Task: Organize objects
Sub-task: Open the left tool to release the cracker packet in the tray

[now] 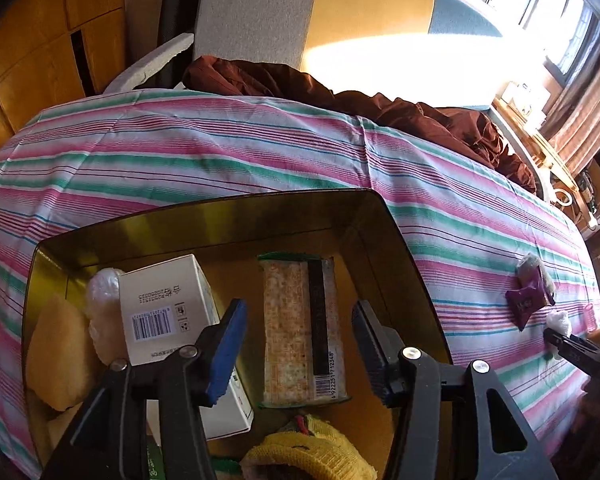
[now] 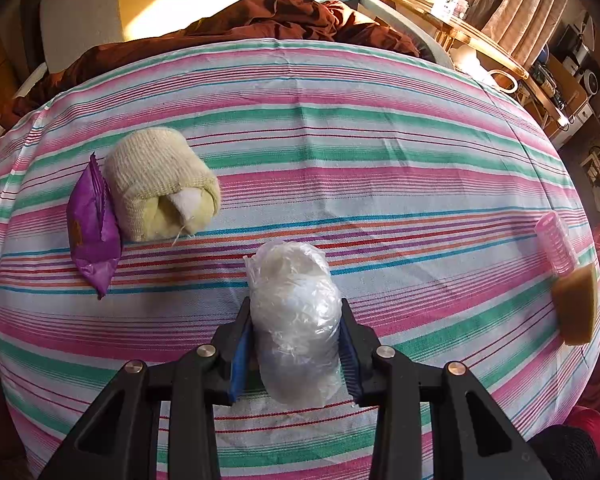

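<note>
a gold-walled rectangular metal tray (image 1: 204, 216) sits on a pink, green and white striped bedsheet (image 1: 220, 152). inside it lie a clear-wrapped pack of crackers (image 1: 288, 328) near the middle, a white cardboard box with a barcode (image 1: 160, 304) to its left, a yellow sponge block (image 1: 56, 356) and a crinkled clear plastic bundle (image 1: 102, 300) at the left wall, and a yellow knitted cloth (image 1: 312, 452) at the near edge. the left gripper (image 1: 300, 344) hovers over the tray, its jaws apart on either side of the cracker pack, gripping nothing. well right of the tray, the right gripper (image 2: 294, 344) has its jaws clamped on a wad of clear plastic wrap (image 2: 296, 320) resting on the sheet, near a purple foil snack packet (image 2: 92, 232) and a rolled cream knitted cloth (image 2: 160, 184).
</note>
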Motion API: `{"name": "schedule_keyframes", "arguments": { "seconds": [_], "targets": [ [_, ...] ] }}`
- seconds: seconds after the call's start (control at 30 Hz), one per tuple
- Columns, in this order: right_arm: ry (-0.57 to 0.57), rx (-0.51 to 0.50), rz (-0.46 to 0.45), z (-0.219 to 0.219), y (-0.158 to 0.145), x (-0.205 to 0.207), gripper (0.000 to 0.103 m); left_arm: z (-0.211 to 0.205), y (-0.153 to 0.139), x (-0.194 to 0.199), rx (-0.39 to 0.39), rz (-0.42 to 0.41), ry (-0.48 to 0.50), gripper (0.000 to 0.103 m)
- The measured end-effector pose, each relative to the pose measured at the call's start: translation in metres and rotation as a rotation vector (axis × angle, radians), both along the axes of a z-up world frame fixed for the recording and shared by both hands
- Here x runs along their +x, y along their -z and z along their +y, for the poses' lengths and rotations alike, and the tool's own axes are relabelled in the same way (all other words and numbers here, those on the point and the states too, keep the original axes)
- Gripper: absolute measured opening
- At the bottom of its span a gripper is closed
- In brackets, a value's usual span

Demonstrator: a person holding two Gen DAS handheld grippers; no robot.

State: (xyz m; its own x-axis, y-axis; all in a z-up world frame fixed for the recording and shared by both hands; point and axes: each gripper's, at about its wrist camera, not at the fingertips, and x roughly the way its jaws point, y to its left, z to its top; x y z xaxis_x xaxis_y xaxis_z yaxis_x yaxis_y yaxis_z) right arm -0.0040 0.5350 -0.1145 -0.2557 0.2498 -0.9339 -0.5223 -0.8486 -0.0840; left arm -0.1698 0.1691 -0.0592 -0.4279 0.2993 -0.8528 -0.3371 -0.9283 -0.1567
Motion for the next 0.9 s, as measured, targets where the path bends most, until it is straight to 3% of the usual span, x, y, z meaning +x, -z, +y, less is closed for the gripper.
{"name": "schedule_keyframes", "arguments": {
  "seconds": [0.4,0.77,0.9],
  "targets": [
    [0.001,-0.005,-0.003,-0.005,-0.008,0.004,0.036,-0.056,-0.03,0.064,0.052,0.163,-0.062,0.059],
    [0.026,-0.114,0.048,0.0,-0.016,0.012,0.036,-0.128,-0.026,0.11,0.005,0.186,-0.141,0.059],
    [0.017,-0.103,0.061,-0.003,-0.022,0.012,0.036,-0.149,-0.022,0.119,0.008,0.181,-0.179,0.06]
  ]
}}
